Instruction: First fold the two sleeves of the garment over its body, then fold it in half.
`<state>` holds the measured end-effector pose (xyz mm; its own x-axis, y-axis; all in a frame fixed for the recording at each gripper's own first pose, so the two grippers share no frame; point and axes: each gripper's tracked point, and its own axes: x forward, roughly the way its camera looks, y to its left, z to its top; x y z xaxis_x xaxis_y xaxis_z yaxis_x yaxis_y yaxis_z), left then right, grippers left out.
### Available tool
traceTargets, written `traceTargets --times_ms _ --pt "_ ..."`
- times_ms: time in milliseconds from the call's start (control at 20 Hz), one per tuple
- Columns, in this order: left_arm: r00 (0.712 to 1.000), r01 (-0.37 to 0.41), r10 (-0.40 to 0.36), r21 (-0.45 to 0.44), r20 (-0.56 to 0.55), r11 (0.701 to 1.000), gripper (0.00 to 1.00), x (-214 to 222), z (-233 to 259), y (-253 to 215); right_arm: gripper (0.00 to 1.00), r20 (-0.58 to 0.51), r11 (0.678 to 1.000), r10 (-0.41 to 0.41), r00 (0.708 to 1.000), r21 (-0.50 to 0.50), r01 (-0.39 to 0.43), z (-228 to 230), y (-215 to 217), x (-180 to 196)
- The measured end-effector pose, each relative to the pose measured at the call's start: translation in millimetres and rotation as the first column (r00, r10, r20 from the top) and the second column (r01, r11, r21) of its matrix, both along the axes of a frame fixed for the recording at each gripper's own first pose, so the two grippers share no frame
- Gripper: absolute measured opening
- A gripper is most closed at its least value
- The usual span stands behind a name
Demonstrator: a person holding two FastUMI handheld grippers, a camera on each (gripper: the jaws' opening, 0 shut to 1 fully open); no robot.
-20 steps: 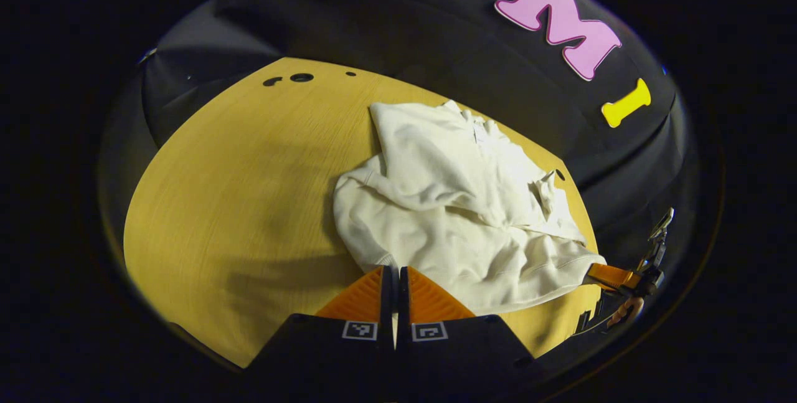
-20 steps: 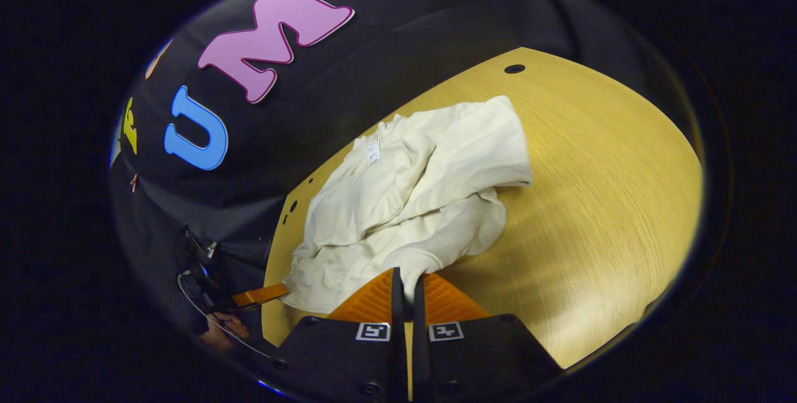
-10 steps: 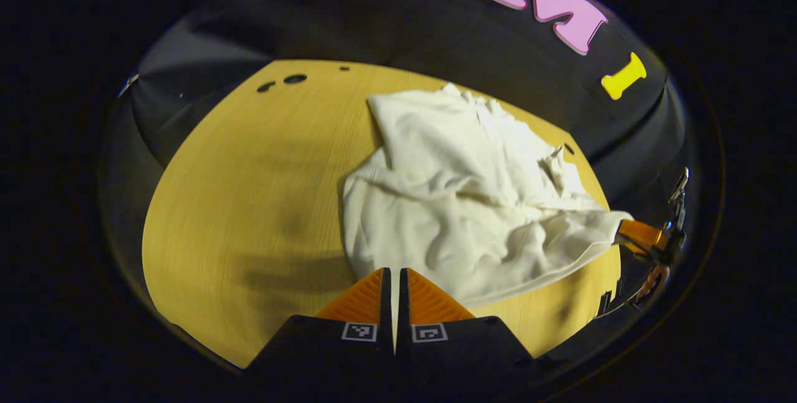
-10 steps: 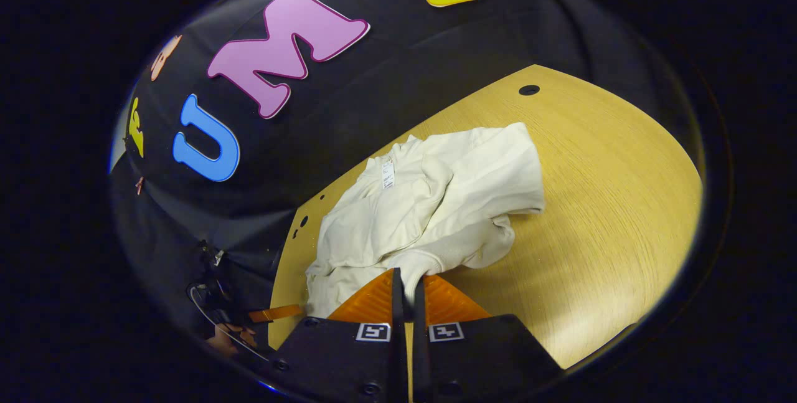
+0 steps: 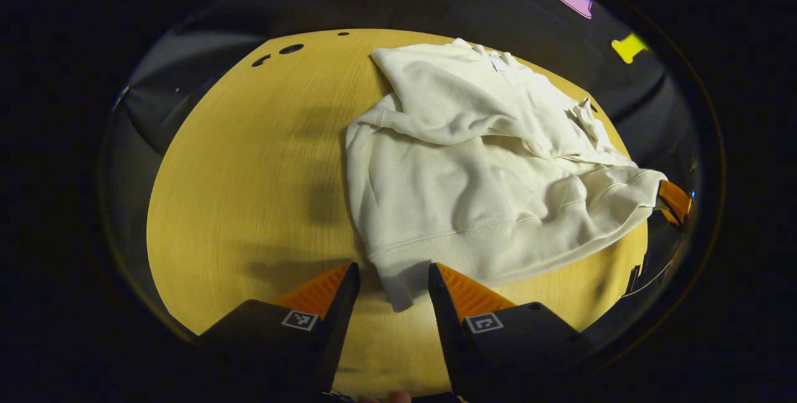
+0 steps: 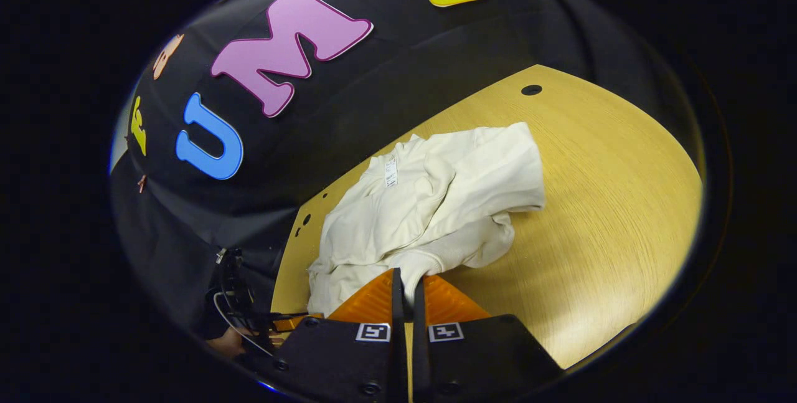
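Left gripper has its fingers spread apart, a corner of the ribbed hem hanging loose between them, touching neither; right gripper is pinched tight on a fold of the cream sweatshirt at its near edge, and it shows in the left gripper view at the far corner of the hem. The sweatshirt lies rumpled on the yellow wooden table, toward the table's far edge by the black wall, one sleeve folded across the body. A small white neck tag shows inside the collar, its print too small to read.
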<state>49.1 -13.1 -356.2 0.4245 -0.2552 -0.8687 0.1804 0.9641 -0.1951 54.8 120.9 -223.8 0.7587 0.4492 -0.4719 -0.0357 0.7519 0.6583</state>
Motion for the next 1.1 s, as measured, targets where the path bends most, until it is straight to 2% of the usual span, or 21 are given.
traceTargets --times_ms 100,150,200,250,350,450,700,1100 --pt "0.999 0.041 -0.040 0.059 -0.016 0.997 0.71 2 -3 -6 0.07 0.001 1.000 -0.001 1.000 0.002 0.001 1 0 1" --pt "0.998 0.066 -0.065 0.063 -0.017 0.996 0.80 2 -3 -10 0.07 0.003 1.000 -0.002 1.000 0.006 0.002 2 1 1" --pt "0.997 0.070 -0.070 0.042 -0.013 0.997 0.68 2 -1 -16 0.07 0.005 1.000 -0.003 1.000 0.008 0.003 3 1 1" --pt "0.999 0.050 -0.050 0.005 -0.008 0.999 0.42 8 2 -23 0.07 0.004 1.000 -0.001 1.000 0.009 0.001 3 2 1" --pt "0.999 -0.035 0.033 -0.076 -0.022 0.997 0.10 14 7 -24 0.07 0.007 1.000 -0.005 1.000 0.010 0.005 4 1 2" --pt "0.995 -0.096 0.094 -0.166 -0.024 0.981 0.06 18 18 -28 0.07 0.015 1.000 -0.015 1.000 0.023 0.015 8 -1 5" --pt "0.983 -0.122 0.155 -0.295 0.094 0.948 0.06 47 69 -34 0.07 0.051 0.994 -0.071 0.996 0.091 0.066 27 -7 22" --pt "0.954 -0.132 0.222 -0.383 0.202 0.914 0.06 105 113 -48 0.07 0.124 0.990 -0.109 0.986 0.101 0.096 52 -9 71"
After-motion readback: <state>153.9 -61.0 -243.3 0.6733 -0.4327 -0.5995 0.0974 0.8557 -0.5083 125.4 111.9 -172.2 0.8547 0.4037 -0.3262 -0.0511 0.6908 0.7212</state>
